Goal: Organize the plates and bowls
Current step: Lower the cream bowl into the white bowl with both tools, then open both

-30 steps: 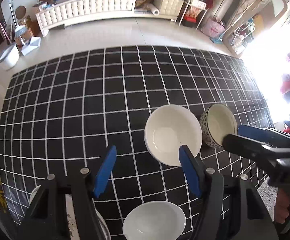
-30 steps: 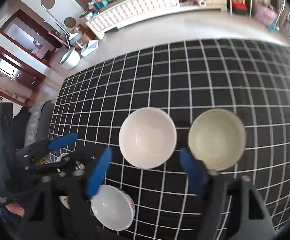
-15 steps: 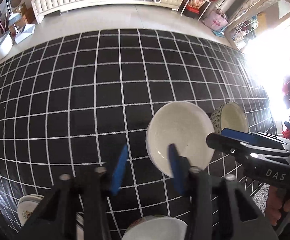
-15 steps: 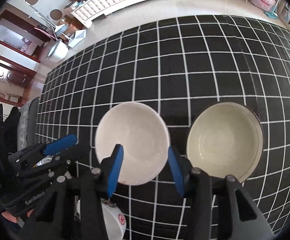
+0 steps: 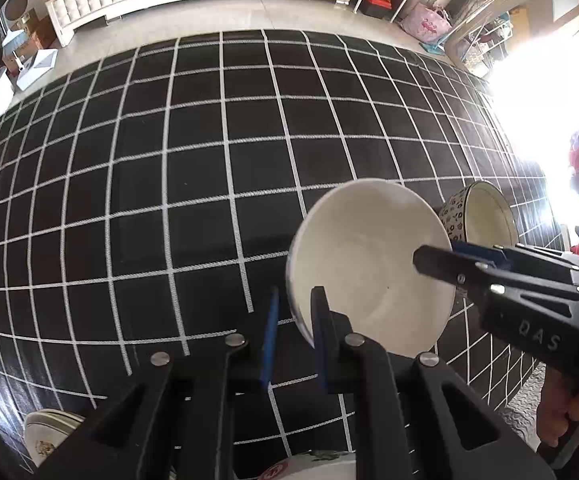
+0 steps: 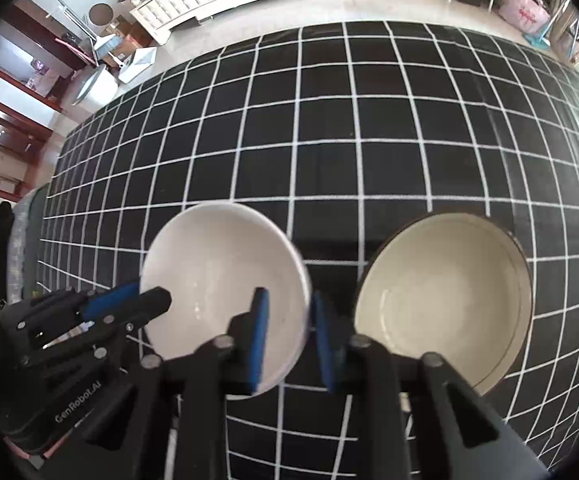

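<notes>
The white bowl (image 5: 369, 264) is plain, smooth and shallow, with a thin rim and an empty inside; in the right wrist view it (image 6: 225, 280) looks a little tilted. It is over the counter (image 5: 169, 160), which is covered with a black cloth with a white grid. Just beside it on the right stands the patterned bowl (image 6: 445, 300), cream inside, with dark marks on its outer wall (image 5: 453, 220).

The left gripper (image 5: 293, 332) has its blue fingers (image 5: 269, 332) close together on the left rim of the white bowl: one finger is outside the wall, the other inside. The right gripper (image 6: 289, 340) does the same on the right rim, with one finger (image 6: 259, 340) inside the bowl and the other in the gap between the two bowls. Each gripper also shows in the other camera, at the opposite side of the bowl (image 5: 469, 268) (image 6: 129, 304). Both pairs of fingers look clamped on the rim.

One second ago both pairs of fingers were wide apart and stood short of the bowl. Half a second ago they were narrower and nearer. Now they have closed on the rim, and the bowl fills more of both views.

At the bottom edge of the left wrist view, part of a decorated plate (image 5: 45, 432) and another white dish (image 5: 313, 468) are visible.
</notes>
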`<action>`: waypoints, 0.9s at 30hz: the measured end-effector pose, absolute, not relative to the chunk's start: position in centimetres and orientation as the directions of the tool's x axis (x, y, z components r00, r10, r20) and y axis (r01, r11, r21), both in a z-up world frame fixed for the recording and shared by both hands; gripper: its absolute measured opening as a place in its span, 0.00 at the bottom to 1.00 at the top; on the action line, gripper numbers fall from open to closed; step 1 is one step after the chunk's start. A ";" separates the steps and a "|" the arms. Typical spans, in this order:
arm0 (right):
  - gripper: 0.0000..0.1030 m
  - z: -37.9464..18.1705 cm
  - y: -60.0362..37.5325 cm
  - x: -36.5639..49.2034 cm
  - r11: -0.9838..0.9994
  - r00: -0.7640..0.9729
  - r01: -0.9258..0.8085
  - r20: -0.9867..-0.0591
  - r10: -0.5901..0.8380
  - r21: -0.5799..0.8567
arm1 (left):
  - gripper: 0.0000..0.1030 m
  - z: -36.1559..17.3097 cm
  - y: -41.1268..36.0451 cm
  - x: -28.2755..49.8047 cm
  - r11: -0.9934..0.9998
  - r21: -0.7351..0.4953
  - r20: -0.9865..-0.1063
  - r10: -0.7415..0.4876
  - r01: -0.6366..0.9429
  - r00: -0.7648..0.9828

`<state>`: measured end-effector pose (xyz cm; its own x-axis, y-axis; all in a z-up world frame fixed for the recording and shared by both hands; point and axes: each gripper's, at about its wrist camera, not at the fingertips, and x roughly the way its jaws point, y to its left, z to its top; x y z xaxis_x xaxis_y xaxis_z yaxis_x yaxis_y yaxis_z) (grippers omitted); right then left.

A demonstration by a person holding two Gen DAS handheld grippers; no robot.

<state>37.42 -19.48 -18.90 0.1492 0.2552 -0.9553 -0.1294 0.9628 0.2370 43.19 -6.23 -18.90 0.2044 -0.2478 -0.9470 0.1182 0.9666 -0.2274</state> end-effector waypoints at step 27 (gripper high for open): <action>0.09 -12.0 -19.4 30.1 0.969 0.266 -0.169 -0.939 0.218 0.178 | 0.08 -12.2 -5.3 34.0 0.969 -0.210 -0.911 -0.242 0.129 0.334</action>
<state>30.08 -19.41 -11.95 0.2664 0.2185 -0.9388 -0.1694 0.9694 0.1775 33.98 -5.34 -12.16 0.3338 -0.2422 -0.9110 0.1292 0.9691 -0.2103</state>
